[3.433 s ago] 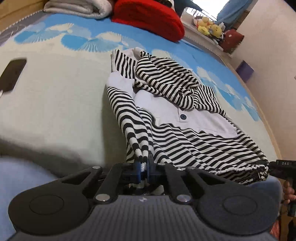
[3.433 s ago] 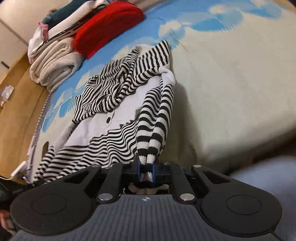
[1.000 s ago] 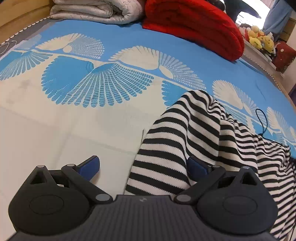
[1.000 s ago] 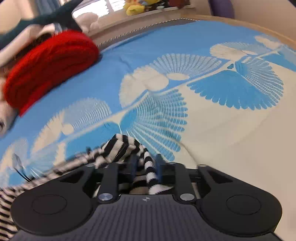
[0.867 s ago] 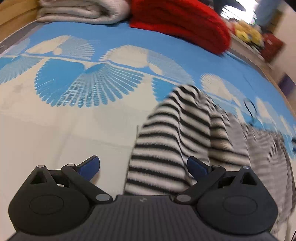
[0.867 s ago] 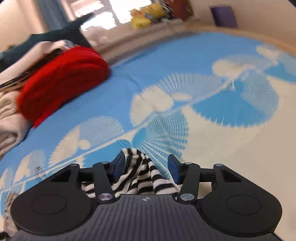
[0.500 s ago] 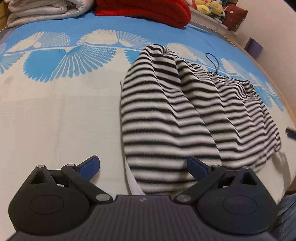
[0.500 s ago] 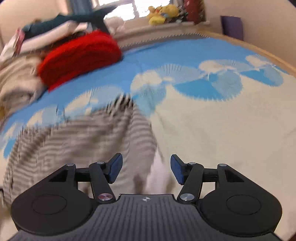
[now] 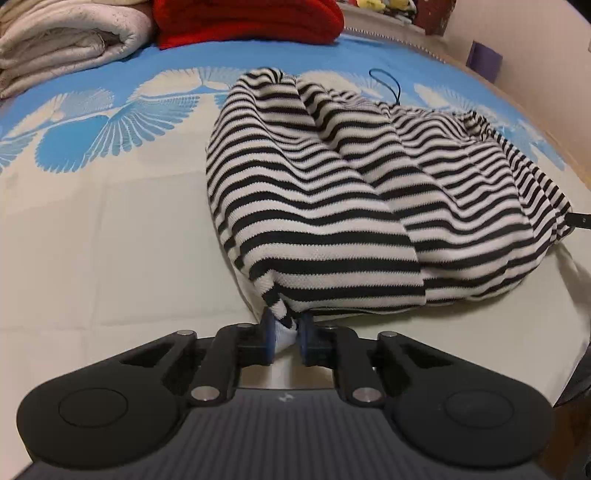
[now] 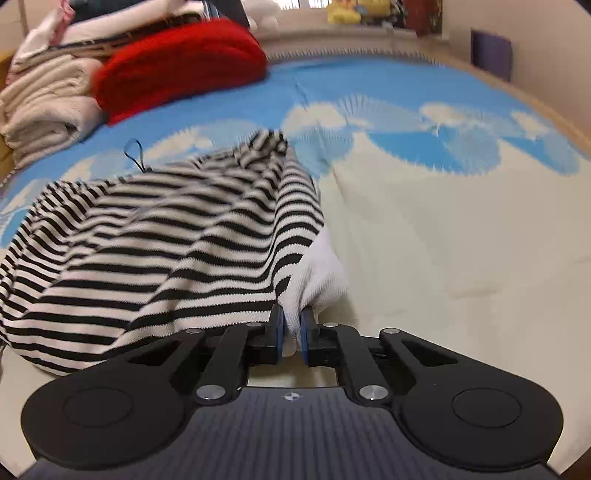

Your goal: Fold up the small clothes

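Note:
A black-and-white striped garment (image 9: 351,192) lies folded over in a bulging heap on the blue and cream bedspread (image 9: 110,229). My left gripper (image 9: 286,332) is at the heap's near left corner, jaws closing, blue pads pressing a white-and-striped edge between them. In the right wrist view the same garment (image 10: 166,240) spreads to the left. My right gripper (image 10: 291,330) is at its near right corner, jaws closing, pads pinching the white fabric (image 10: 321,266) that pokes out from under the stripes.
A red blanket (image 9: 247,18) and a folded beige quilt (image 9: 62,37) lie at the far end of the bed. A black cord loop (image 9: 388,83) sticks out behind the garment. A purple box (image 9: 484,61) stands by the wall.
Both grippers stood open over the far fold a second ago. They have drawn back to the garment's near edge, and each has shut on a corner there.

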